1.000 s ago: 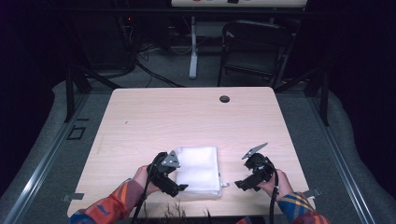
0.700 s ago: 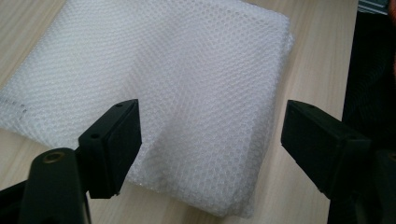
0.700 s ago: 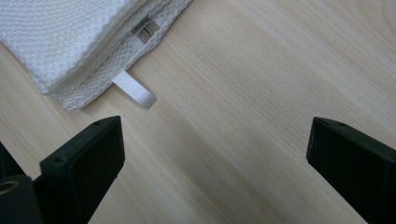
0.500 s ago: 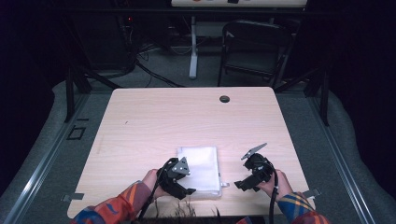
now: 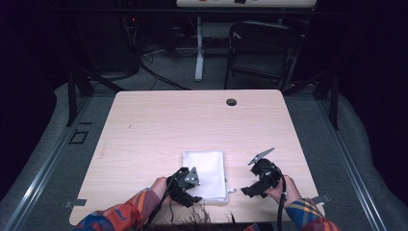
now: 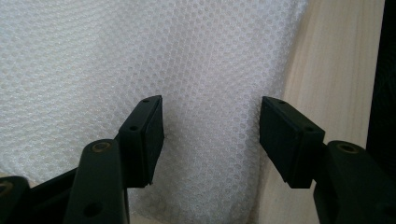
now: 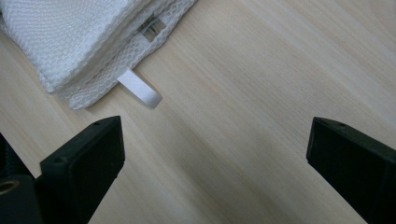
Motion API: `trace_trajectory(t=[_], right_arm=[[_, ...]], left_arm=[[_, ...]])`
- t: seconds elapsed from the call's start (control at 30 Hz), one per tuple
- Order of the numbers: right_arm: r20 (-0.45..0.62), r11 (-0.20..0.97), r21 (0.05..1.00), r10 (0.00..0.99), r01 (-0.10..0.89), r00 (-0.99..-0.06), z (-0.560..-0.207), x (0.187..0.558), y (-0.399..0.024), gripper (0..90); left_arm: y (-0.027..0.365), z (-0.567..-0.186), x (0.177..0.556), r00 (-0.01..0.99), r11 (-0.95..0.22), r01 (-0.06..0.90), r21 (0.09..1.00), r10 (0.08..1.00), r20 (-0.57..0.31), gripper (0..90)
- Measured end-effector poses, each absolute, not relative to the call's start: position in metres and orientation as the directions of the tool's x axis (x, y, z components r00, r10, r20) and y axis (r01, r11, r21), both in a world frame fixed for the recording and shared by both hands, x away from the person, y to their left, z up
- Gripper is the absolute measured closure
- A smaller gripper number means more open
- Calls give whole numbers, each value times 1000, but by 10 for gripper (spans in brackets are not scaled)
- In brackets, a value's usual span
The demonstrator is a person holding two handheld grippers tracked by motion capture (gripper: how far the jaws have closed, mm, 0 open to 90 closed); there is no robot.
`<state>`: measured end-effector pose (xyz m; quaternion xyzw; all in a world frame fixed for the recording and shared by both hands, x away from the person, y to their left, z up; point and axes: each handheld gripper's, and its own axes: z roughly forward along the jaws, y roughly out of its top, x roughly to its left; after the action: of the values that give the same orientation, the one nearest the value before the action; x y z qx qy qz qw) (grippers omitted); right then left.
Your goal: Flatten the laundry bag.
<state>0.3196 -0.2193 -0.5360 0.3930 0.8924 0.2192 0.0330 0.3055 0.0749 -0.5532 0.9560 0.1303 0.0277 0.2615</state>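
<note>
A folded white mesh bag [image 5: 206, 173] lies flat near the table's front edge. My left gripper [image 5: 194, 195] hangs low over its near left part. In the left gripper view the mesh [image 6: 140, 56] runs under and between the half-closed jaws of this gripper [image 6: 212, 135]. They have just been closing, and the pads do not visibly press on the fabric. My right gripper [image 5: 250, 185] stands wide open over bare wood to the right of the bag. The right gripper view shows this gripper [image 7: 215, 154] short of the bag's corner [image 7: 70, 37] and its white pull tab [image 7: 139, 88].
The light wooden table [image 5: 192, 120] has a black grommet [image 5: 231, 102] near its far edge. Its front edge lies just behind both hands. A dark folding chair [image 5: 260, 48] and cables stand on the floor beyond the table.
My left gripper has moved right and down onto the bag's near left part, and its jaws stand narrower. The right gripper has stayed where it was.
</note>
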Motion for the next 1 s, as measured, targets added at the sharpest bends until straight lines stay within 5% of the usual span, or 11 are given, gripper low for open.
trace_trajectory(t=[0.27, 0.7, 1.0], right_arm=[[109, 607, 410, 708, 680, -698, -537, 319, -217, 39], [111, 622, 402, 696, 672, -710, -538, 318, -211, 53], [79, 648, 412, 675, 641, -733, -537, 315, -200, 264]], left_arm=[[72, -557, 305, 966, -842, 218, 493, 257, 12, 408], [78, -557, 317, 954, -809, 269, 523, 299, -27, 663], [81, -557, 323, 943, -792, 312, 526, 324, -71, 779]])
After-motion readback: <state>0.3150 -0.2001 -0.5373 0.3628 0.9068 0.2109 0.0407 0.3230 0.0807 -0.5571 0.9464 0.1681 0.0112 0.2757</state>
